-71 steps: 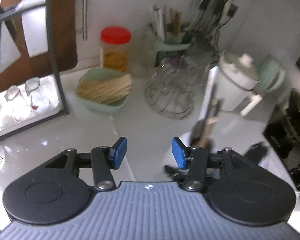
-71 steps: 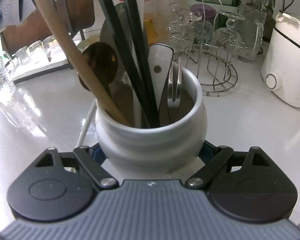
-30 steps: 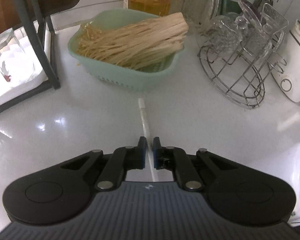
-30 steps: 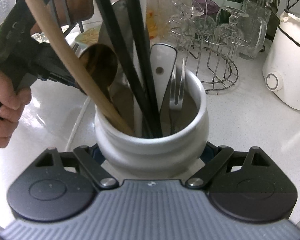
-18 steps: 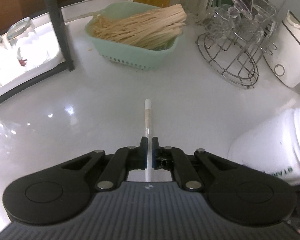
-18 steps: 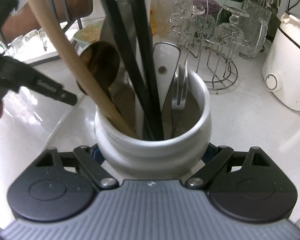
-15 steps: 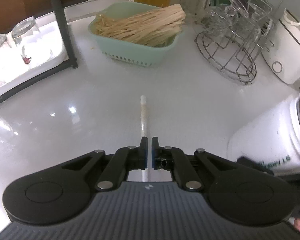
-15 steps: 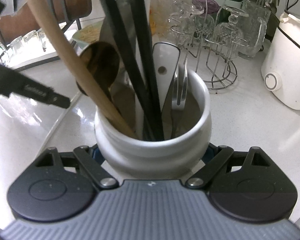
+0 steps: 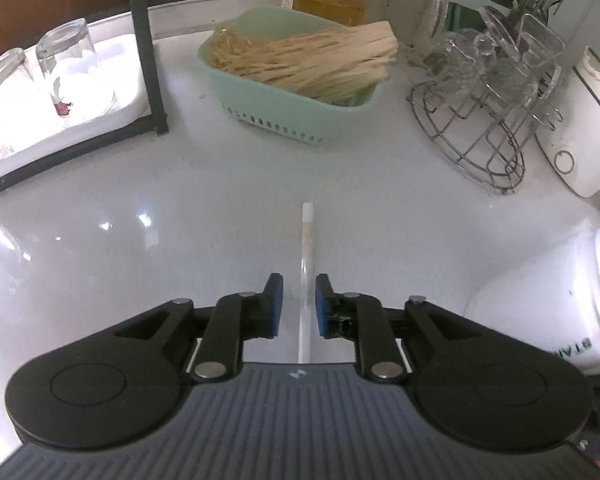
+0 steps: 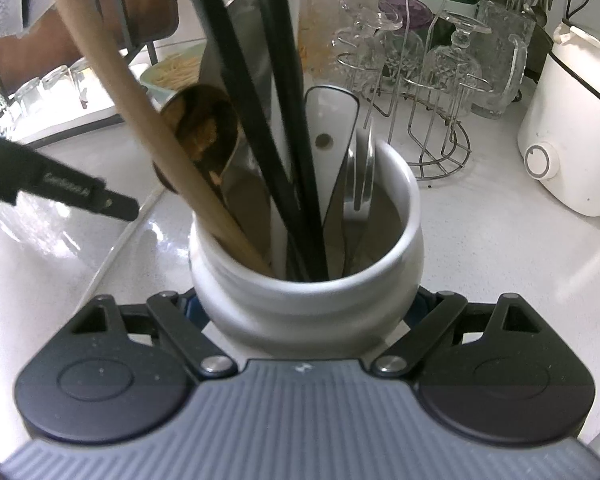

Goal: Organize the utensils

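Observation:
A thin white stick (image 9: 307,236) lies on the white counter and runs between the blue pads of my left gripper (image 9: 299,300). Its jaws are opening, with a gap on the left of the stick, so they no longer grip it. The white ceramic crock (image 9: 560,300) stands to the right. My right gripper (image 10: 304,308) is shut on that crock (image 10: 404,248), its pads mostly hidden behind the belly. Inside stand a wooden spoon (image 10: 112,64), black handles (image 10: 236,80), a white handle (image 10: 332,120) and a fork (image 10: 362,176). Left of the crock the stick (image 10: 112,248) shows again.
A mint basket (image 9: 260,112) of pale straws sits at the back. To its right is a wire rack (image 9: 488,140) of glassware, then a white appliance (image 9: 580,140). A black-framed shelf (image 9: 148,48) with upturned glasses on a tray stands at the left.
The left jaws, shut on the white stick half a second ago, have parted and the stick rests loose between them. The right gripper keeps still on the crock.

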Tool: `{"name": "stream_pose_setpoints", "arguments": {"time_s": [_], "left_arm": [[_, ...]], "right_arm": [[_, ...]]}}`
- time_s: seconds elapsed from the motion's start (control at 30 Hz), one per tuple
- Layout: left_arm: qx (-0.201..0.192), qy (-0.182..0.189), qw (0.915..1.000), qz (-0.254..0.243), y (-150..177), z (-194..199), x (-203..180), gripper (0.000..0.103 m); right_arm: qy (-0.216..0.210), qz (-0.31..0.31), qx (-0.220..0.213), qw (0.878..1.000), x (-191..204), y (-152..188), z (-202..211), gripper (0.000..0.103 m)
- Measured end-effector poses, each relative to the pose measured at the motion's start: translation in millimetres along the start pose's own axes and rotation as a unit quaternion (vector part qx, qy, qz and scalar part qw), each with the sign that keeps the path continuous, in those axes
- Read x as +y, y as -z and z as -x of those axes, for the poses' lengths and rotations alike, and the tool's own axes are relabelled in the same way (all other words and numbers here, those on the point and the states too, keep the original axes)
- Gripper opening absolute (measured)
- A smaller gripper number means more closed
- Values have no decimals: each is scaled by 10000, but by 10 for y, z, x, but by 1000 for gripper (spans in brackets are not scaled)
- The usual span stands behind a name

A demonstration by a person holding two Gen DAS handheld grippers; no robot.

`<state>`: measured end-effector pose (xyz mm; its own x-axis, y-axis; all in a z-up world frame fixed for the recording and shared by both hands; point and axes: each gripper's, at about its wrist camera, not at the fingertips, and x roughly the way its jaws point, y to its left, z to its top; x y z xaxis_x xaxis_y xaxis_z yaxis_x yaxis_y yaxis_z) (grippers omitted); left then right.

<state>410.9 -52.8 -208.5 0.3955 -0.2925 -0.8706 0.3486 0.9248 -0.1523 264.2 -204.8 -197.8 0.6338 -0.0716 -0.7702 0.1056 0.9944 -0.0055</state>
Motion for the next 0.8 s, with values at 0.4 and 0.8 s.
{"name": "stream_pose_setpoints", "arguments": {"time_s": [0.4, 0.8], "left_arm": [[20, -54, 9990, -443, -181, -210, -145, 20], [184, -544, 9961, -674, -381, -356, -354, 8]], "right_arm": [[-23, 9, -2, 10000, -3, -4, -4, 92], [-100, 7, 27, 9999, -30, -30, -44, 92]]}}
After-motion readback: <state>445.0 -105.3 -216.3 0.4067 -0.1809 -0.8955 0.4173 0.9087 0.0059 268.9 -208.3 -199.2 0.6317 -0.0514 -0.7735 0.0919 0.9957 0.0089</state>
